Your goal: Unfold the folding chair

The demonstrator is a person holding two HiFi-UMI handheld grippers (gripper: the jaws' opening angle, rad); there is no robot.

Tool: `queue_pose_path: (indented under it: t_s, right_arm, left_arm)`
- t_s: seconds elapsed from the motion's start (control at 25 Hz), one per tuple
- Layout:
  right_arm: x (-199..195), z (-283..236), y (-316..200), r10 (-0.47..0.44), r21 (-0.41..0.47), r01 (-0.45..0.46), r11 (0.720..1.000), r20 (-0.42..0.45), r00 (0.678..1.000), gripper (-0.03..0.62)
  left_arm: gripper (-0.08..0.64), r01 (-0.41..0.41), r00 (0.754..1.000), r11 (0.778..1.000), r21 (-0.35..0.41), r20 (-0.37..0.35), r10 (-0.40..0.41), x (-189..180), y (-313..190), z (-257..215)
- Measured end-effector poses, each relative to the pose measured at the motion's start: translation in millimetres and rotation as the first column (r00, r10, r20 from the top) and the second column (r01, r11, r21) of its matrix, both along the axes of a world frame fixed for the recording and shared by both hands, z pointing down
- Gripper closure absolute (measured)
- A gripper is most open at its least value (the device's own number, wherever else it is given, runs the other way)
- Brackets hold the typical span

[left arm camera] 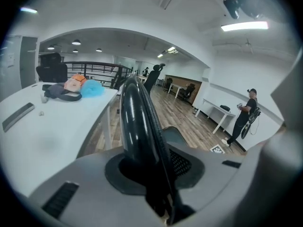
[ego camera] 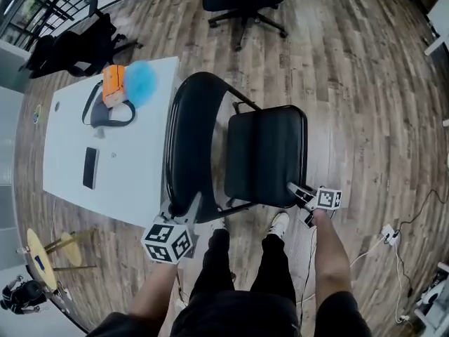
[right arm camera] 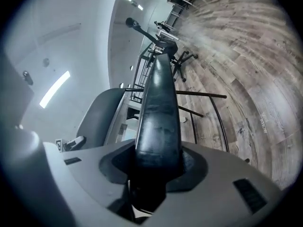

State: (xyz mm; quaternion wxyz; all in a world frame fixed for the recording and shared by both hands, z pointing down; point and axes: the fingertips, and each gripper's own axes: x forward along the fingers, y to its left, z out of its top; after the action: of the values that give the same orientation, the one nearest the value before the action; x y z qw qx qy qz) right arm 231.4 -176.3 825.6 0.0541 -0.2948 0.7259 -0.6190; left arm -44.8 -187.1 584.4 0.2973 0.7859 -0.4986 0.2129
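Left gripper [ego camera: 191, 206] is clamping the black folding chair's [ego camera: 259, 139] curved backrest [ego camera: 186, 139]; right gripper [ego camera: 298, 189] is clamping the padded black seat's [ego camera: 270, 167] near corner. Chair is standing on the wood-plank floor [ego camera: 351, 83], just beside the white table's [ego camera: 105, 181] edge. Suggest bracing backrest, pushing seat down evenly, no twisting, until it's sitting flat.

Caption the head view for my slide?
Left gripper clamps the folding chair by its backrest, right gripper by its seat.
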Motion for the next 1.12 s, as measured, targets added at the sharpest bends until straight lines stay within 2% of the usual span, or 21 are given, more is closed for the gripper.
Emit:
queue_pose_path:
  t_s: [0.2,0.36,0.52,0.64,0.76,0.84,0.92,1.04,1.12]
  right_arm:
    - [54,51,4,0.006,-0.001,-0.006,1.000,0.155,0.988,0.434]
    - [98,95,5,0.029,-0.016,-0.026,1.000,0.207,0.978,0.429]
    - [125,143,3,0.065,-0.059,-0.055,0.997,0.178,0.982,0.389]
    - [133,171,-1,0.071,-0.086,-0.061,0.994,0.115,0.991,0.312]
    - [144,197,7,0.065,-0.149,-0.059,0.987,0.035,0.997,0.296]
    - [140,199,2,0.060,-0.117,-0.051,0.992,0.083,0.995,0.296]
    - [139,198,-3,0.091,-0.099,-0.079,0.992,0.119,0.989,0.273]
    - [150,213,8,0.109,-0.153,-0.100,0.983,0.056,0.992,0.262]
    - [150,219,11,0.093,-0.153,-0.083,0.985,0.057,0.994,0.261]
  left_arm:
    - [0.472,0.050,0.997,0.999,-0.002,-0.066,-0.050,25,-2,30]
    - [0.472,0.041,0.998,0.999,-0.006,-0.041,-0.041,52,-4,52]
    - [0.474,0.043,0.998,0.999,-0.014,-0.046,-0.044,70,-5,76]
    - [0.474,0.048,0.996,0.999,-0.005,-0.072,-0.048,83,-7,87]
    - [0.480,0.091,0.992,0.996,-0.005,-0.085,-0.091,82,-9,96]
    - [0.486,0.125,0.987,0.992,-0.028,-0.101,-0.127,77,-8,105]
    - [0.488,0.132,0.984,0.990,-0.045,-0.118,-0.136,76,-9,112]
    - [0.488,0.126,0.983,0.990,-0.059,-0.127,-0.132,76,-10,116]
    - [0.488,0.132,0.979,0.989,-0.070,-0.145,-0.141,72,-9,118]
